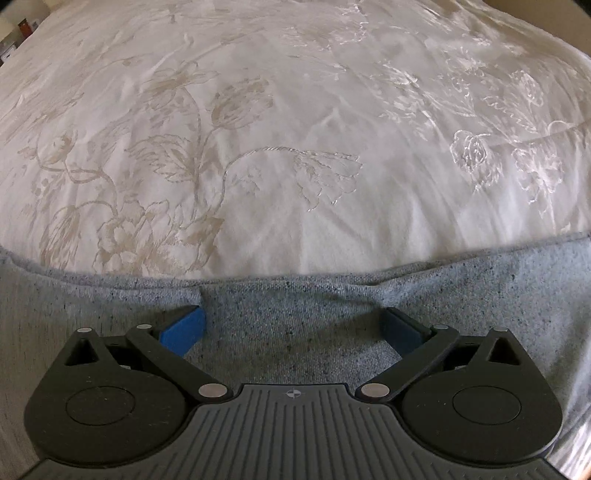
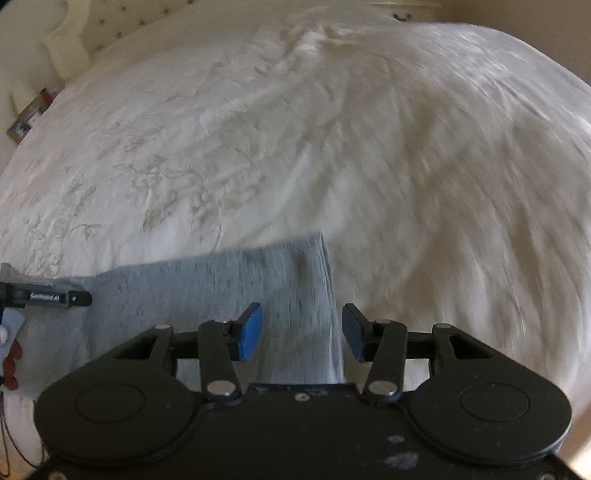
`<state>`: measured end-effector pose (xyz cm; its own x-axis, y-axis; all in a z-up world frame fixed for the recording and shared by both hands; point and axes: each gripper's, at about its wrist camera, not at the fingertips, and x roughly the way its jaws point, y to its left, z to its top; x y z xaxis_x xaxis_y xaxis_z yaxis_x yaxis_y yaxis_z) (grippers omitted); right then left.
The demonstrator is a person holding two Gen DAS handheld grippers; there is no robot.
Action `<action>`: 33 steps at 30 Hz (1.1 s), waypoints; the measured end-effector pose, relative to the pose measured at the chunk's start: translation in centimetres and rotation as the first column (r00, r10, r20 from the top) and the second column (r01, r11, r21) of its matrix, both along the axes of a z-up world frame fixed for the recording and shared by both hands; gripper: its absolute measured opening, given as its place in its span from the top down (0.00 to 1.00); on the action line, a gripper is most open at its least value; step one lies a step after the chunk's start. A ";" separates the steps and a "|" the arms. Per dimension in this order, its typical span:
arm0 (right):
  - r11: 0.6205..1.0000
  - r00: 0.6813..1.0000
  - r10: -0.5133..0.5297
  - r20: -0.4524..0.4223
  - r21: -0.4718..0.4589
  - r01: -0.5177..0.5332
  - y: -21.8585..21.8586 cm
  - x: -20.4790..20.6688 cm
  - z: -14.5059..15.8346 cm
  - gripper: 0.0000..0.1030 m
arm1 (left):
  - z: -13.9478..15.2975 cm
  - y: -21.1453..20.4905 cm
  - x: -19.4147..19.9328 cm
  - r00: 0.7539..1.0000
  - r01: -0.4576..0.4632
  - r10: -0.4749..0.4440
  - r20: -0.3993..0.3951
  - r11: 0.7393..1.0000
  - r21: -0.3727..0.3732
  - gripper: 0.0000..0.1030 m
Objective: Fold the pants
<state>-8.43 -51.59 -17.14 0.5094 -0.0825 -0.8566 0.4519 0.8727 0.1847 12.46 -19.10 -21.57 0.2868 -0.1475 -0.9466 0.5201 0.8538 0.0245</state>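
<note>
Grey speckled pants (image 1: 288, 332) spread flat on a bed (image 1: 295, 129), near its front edge, under both grippers. In the left wrist view, a long straight edge of the cloth running from side to side, with a small pleat pinched up just by the left fingertip. In the right wrist view, a squared corner of the pants (image 2: 229, 288) with a clean vertical edge, perhaps a hem or waistband end; which one, impossible to tell. Cloth apparently doubled along that edge, so likely one fold already made, though layers hard to count through the blur.

Left gripper (image 1: 293, 323) low over the cloth, jaws spread wide, blue pads pressing on or just above the fabric, nothing pinched between them. Right gripper (image 2: 301, 330) above the corner edge, jaws parted, the cloth's edge running between the pads but not clamped. Left gripper's dark body (image 2: 48, 297) visible at the left margin of the right wrist view, near the same far edge.

Judged progress: early to middle. Pants laid out and smoothed, maybe halved lengthwise; the shorter folds across the length not yet done. Full length of the garment out of view, so remaining work uncertain.

Beyond: white bedspread with pale floral embroidery, lightly wrinkled. Tufted headboard (image 2: 92, 33) at the far end.
</note>
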 end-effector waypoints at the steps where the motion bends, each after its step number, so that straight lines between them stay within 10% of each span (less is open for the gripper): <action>1: 1.000 1.000 0.011 0.002 -0.002 -0.011 -0.5 0.8 -0.2 0.54 | 0.1 0.2 -0.2 1.000 -0.005 0.005 -0.001 1.000 -0.001 0.00; 11: 0.997 0.997 0.079 -0.023 0.020 -0.079 -2.8 5.2 -2.7 0.68 | 0.1 0.5 -0.5 1.000 -0.027 0.027 -0.006 1.000 0.000 0.00; 15: 0.994 0.995 0.098 -0.033 0.045 -0.097 -2.9 5.5 -3.1 0.94 | 0.0 0.5 -0.3 1.000 -0.026 0.026 -0.004 1.000 -0.004 0.00; 24: 0.995 0.995 0.095 -0.039 0.020 -0.094 -2.8 6.7 -3.3 0.96 | 0.3 0.4 -0.3 0.999 -0.044 0.044 0.005 0.999 -0.011 0.00; 26: 0.995 0.995 0.092 -0.046 0.026 -0.091 -2.6 6.8 -3.6 0.91 | 0.6 0.4 -0.5 0.999 -0.045 0.046 0.010 0.999 -0.011 0.00; 30: 0.997 0.999 0.028 0.019 0.067 -0.029 -3.2 4.9 -2.2 0.28 | 2.1 1.0 -0.9 0.997 -0.073 0.074 0.016 0.997 -0.032 0.01; 33: 0.993 1.000 0.014 0.013 0.114 -0.016 -3.5 3.0 -2.2 0.28 | 3.0 1.9 -1.7 0.994 -0.112 0.113 0.012 0.992 -0.062 0.01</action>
<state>-5.39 -55.10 -19.30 0.5204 0.0229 -0.8536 0.4359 0.8525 0.2886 10.79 -17.21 -18.60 0.3195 -0.1710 -0.9320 0.4206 0.9070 -0.0222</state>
